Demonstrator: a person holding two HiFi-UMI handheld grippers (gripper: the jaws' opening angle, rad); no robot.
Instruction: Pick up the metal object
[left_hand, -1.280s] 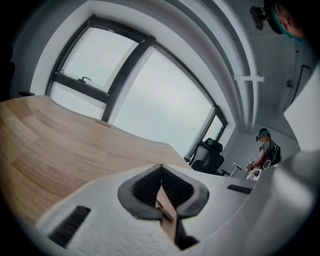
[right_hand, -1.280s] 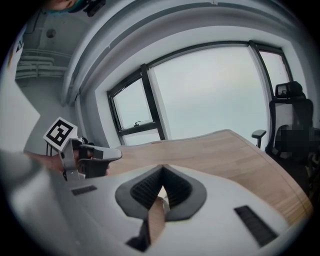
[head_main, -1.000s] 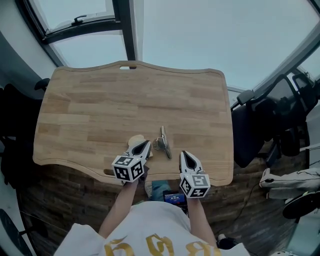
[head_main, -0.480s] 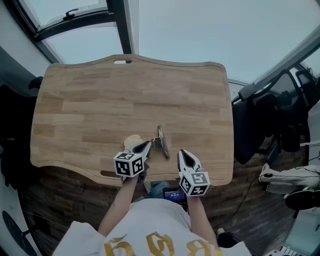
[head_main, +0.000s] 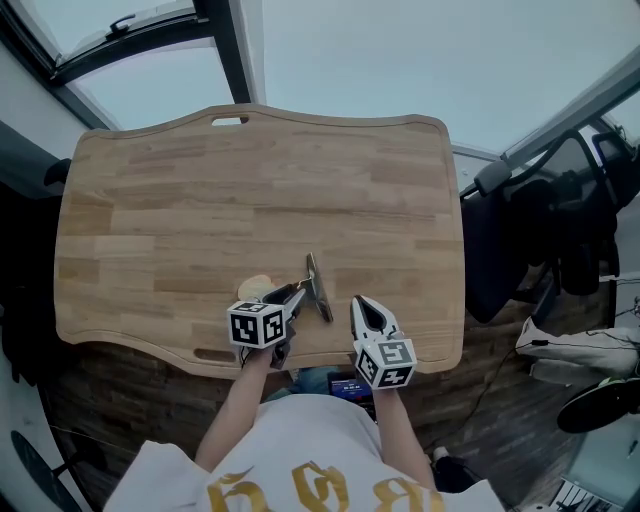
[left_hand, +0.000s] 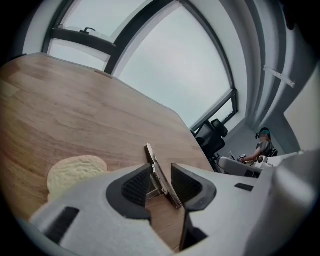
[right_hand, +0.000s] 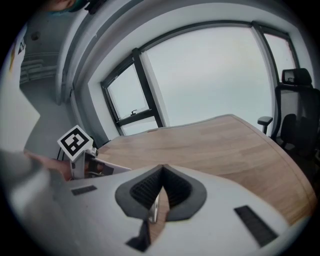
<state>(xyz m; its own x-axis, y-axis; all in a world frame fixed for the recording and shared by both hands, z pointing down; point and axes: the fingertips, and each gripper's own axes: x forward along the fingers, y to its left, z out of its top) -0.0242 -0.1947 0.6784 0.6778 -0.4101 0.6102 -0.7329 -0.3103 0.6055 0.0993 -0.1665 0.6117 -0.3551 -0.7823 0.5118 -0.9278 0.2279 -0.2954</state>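
The metal object (head_main: 318, 286), a thin flat clip-like bar with a small spring part, lies near the front edge of the wooden table (head_main: 250, 180). My left gripper (head_main: 297, 291) reaches it from the left. In the left gripper view its jaws are opening and stand either side of the metal object (left_hand: 159, 176), which rests on the wood between the pads (left_hand: 137, 186) with a gap on the right side. My right gripper (head_main: 361, 306) hovers just right of the object, apart from it. In the right gripper view the right gripper (right_hand: 161, 189) is shut with nothing held.
A pale round flat piece (head_main: 254, 288) lies on the table just left of the left gripper. Black office chairs (head_main: 520, 250) stand off the table's right edge. The table's front edge (head_main: 300, 362) runs right under both grippers. Windows lie beyond the far edge.
The left gripper has slid right up to the metal object, and its jaws, shut before, now stand apart around it. The right gripper has barely moved.
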